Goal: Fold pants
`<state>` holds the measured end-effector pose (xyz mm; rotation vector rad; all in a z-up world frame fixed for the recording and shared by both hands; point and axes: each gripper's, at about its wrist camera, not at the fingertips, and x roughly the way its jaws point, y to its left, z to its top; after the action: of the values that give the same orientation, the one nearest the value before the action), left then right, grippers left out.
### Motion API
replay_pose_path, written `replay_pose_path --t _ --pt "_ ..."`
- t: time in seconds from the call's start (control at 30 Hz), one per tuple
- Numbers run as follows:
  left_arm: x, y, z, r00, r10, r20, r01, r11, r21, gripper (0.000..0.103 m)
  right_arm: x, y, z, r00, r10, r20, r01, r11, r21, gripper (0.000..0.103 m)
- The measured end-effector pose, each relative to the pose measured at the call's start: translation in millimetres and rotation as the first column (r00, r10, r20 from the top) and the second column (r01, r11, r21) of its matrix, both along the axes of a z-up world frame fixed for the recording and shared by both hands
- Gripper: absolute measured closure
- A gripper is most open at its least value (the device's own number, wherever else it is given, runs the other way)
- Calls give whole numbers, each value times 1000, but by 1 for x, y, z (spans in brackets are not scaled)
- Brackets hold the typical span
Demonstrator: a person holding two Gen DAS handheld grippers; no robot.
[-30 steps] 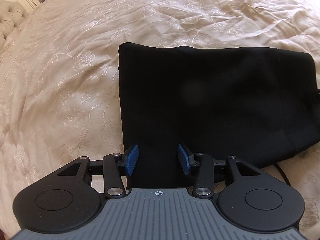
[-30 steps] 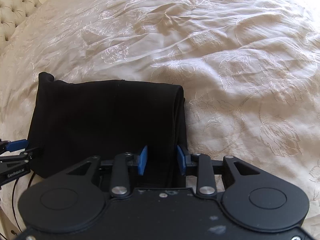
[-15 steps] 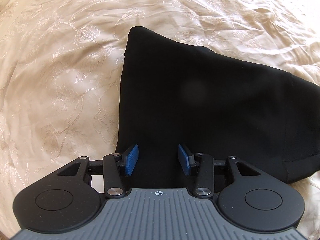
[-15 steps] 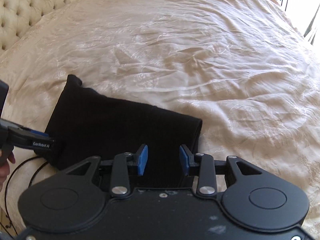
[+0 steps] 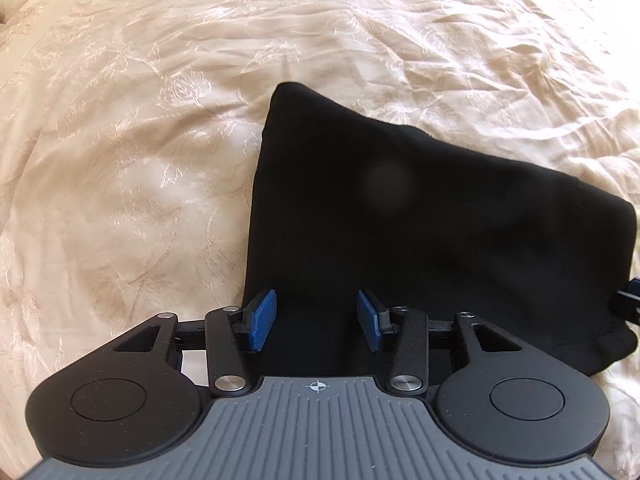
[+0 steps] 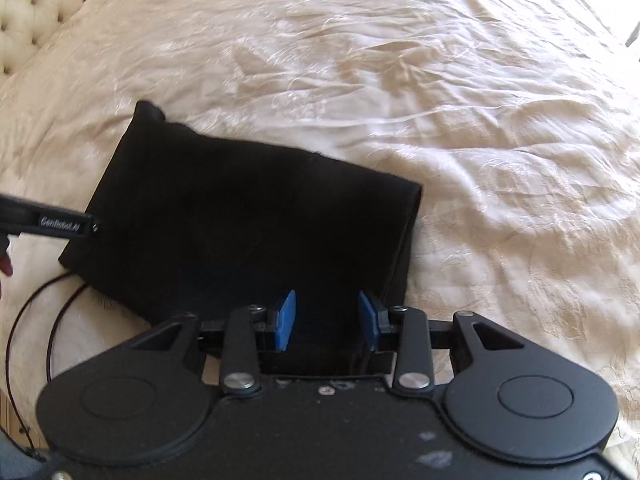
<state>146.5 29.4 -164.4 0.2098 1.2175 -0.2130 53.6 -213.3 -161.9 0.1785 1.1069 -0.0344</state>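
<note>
The pants lie on the bed as a compact black rectangle, already folded down to a small stack. Taking the pants as the landmark, and going from left to right:

At their left near corner hangs the left gripper, pointed steeply down. Its blue fingers stand partly apart, with black cloth showing in the gap between them. Whether the pads press on a raised fold or only hover above the flat cloth, I cannot tell.

At the pants' right near corner, just inside the thick folded edge, hangs the right gripper. Its fingers also stand partly apart over dark cloth; again no pinch is plain, and I cannot tell whether anything is held.

A cable loops on the bed just off the pants' left near corner, in the right wrist view.

As I judge it, the stack looks close to done, and the step in hand is either a last fold or a letting go. To do it well, both hands should work level and together, so the near edge stays straight. If releasing, draw the fingers straight up so neither snags the top layer and spoils the fold. Keep the cable out from under the cloth.
</note>
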Motion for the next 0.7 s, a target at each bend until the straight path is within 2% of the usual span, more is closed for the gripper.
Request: replay_pose_path --t 0.1,0.27,0.37,0.5,0.53,0.7 --pt "7 4 4 1000 -2 26 2 1000 9 59 5 -20 -2 996 -88 0 88 996 18 61" --pt "26 8 -5 1000 9 2 -9 1000 10 59 14 -44 -22 987 -144 -77 151 982 110 52" --pt "34 8 -14 1000 -1 -16 1 1000 -1 46 19 -48 -34 981 -159 -115 176 970 165 47" --pt "42 5 -25 1000 -17 -3 17 1000 10 23 24 -49 -47 974 -176 -145 207 948 242 41" --pt "44 5 -28 1000 -14 -3 14 1000 9 16 27 -50 -52 972 -181 -153 216 941 259 36" --pt "59 16 -39 998 38 -50 -41 998 -57 1 42 -51 -61 973 -158 -168 203 933 297 27"
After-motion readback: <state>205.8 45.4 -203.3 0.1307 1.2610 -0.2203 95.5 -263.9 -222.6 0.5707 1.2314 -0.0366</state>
